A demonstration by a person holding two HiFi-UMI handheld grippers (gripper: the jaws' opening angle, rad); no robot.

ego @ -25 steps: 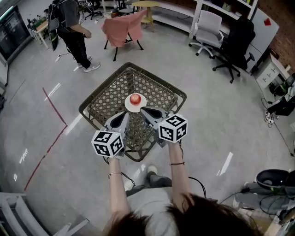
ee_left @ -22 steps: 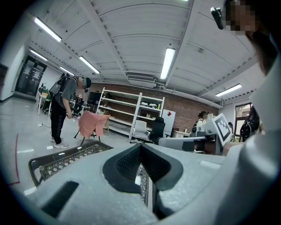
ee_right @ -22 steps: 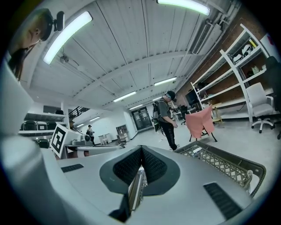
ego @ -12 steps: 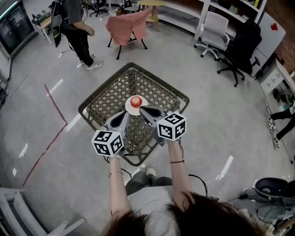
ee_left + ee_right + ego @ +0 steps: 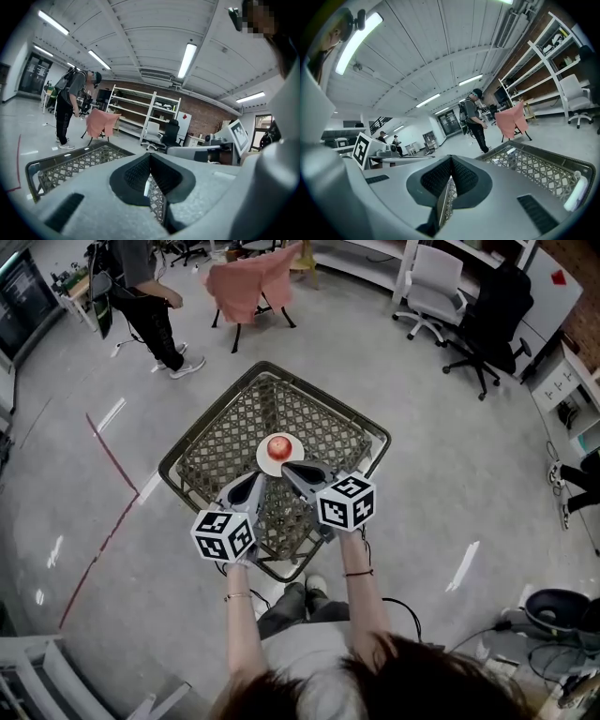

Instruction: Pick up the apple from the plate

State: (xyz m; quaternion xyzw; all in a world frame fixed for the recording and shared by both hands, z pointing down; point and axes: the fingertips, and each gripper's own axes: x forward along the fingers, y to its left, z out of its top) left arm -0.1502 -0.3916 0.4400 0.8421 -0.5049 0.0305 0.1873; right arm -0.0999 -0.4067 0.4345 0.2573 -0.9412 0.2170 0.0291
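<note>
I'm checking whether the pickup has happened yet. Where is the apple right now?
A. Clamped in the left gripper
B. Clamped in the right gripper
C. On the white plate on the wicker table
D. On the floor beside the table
C: the apple sits on the white plate on the wicker table, just ahead of the left gripper and the right gripper, which are both shut with nothing between their jaws.

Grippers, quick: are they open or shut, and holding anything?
Left gripper: shut, holding nothing.
Right gripper: shut, holding nothing.
</note>
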